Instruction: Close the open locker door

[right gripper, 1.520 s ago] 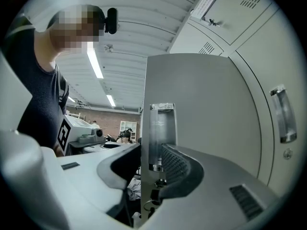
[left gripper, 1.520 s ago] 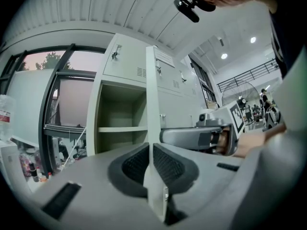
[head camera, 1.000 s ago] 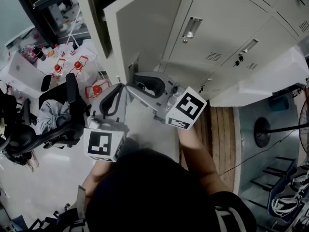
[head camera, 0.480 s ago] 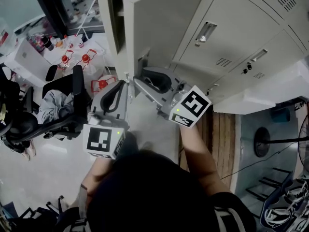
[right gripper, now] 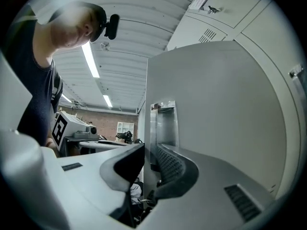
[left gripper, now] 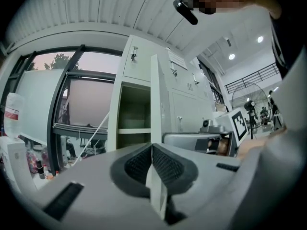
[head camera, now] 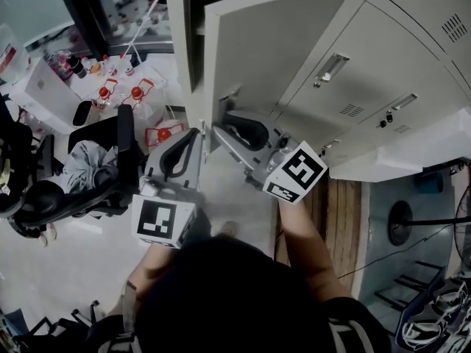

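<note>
While both are held out just beyond the person's head and forearms, the left marker cube (head camera: 158, 220) and the right marker cube (head camera: 298, 173) are shown with black-and-white square patterns on their faces.

Next beyond, the left gripper (left gripper: 152, 150) is seen with its tongs clamped on the free edge of the locker door (head camera: 272, 50), the thin sheet being pinched between the ribbed pads. The right gripper (right gripper: 149, 157) is set at the same edge, beside the recessed metal handle (right gripper: 165, 123). Its tongs are closing with the edge between them, and no firm press can be made out.

The door is stood with its long axis upright. It is swung well out from the locker front, its free edge pointed toward the person and its handle face turned toward the closed lockers (head camera: 368, 57). The open compartment (left gripper: 132, 114) is left bare on its other side.

Farther off, an office chair (head camera: 103, 168) and red-capped bottles (head camera: 121, 93) are seen. A red label is carried by a white jug (left gripper: 12, 111); its print is too small to be read.

Compared with a second ago, door and lockers are shifted up and rightward in the head view, while both grippers are kept at the edge.
</note>
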